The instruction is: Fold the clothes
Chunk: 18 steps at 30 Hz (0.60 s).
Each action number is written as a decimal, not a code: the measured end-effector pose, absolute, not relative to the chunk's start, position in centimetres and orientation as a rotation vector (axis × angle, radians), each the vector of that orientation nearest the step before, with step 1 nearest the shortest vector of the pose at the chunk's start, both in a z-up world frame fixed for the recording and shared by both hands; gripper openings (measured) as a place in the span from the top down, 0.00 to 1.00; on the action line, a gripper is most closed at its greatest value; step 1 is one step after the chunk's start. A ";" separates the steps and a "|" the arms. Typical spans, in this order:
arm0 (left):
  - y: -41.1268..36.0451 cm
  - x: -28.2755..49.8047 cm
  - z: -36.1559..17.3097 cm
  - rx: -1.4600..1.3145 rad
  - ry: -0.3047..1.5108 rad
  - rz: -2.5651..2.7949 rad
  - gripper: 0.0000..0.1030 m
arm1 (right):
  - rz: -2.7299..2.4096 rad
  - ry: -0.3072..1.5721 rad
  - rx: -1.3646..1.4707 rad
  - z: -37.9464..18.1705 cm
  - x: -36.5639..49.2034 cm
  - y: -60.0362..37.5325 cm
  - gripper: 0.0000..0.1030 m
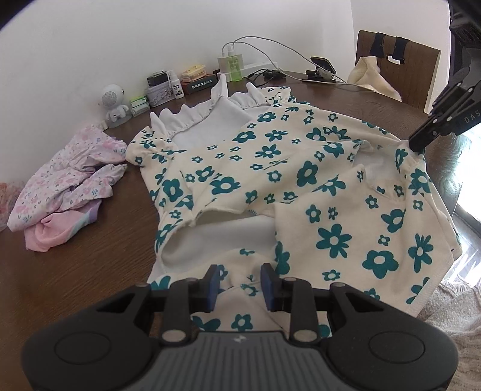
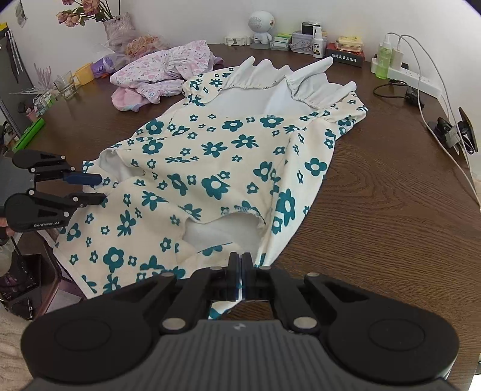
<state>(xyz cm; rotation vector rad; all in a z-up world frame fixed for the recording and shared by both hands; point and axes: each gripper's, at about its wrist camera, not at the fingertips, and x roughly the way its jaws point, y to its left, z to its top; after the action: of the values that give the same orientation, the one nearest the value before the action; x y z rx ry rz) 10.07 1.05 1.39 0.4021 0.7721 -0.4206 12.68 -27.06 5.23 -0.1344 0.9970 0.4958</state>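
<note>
A cream garment with teal flowers (image 1: 270,168) and a white frilled collar (image 2: 270,78) lies spread on the brown wooden table (image 2: 375,210), partly folded, its white lining showing. My left gripper (image 1: 240,272) sits at the near edge with a bunch of the fabric between its blue pads (image 1: 214,282); the jaws stand a little apart on that bunch. In the right wrist view the left gripper (image 2: 96,188) is at the garment's left edge. My right gripper (image 2: 242,260) is shut on a thin edge of the garment, which hangs below the fingers. From the left wrist it shows as the right gripper (image 1: 416,144) at the garment's far right corner.
A pile of pink floral clothes (image 2: 156,72) lies beyond the garment. Along the wall stand a white robot-shaped speaker (image 2: 261,27), small boxes, a green bottle (image 2: 383,61), a power strip with cables (image 2: 421,81) and a phone on a stand (image 1: 323,64). A chair (image 1: 399,69) stands behind.
</note>
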 end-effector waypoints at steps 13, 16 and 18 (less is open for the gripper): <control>2.4 10.4 4.7 0.316 0.697 -0.415 0.70 | 0.492 0.873 -0.069 5.7 11.5 -27.9 0.84; 2.1 11.4 5.6 0.338 0.638 -0.381 0.60 | 0.491 0.835 -0.115 5.7 12.5 -26.5 0.82; 1.8 12.8 5.5 0.355 0.630 -0.356 0.60 | 0.467 0.825 -0.124 5.0 13.7 -26.0 0.82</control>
<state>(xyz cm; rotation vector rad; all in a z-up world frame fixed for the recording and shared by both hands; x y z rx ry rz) 12.81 1.83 5.46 0.3554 0.6298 -0.3561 13.68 -26.01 5.00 -0.1240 0.8246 0.4673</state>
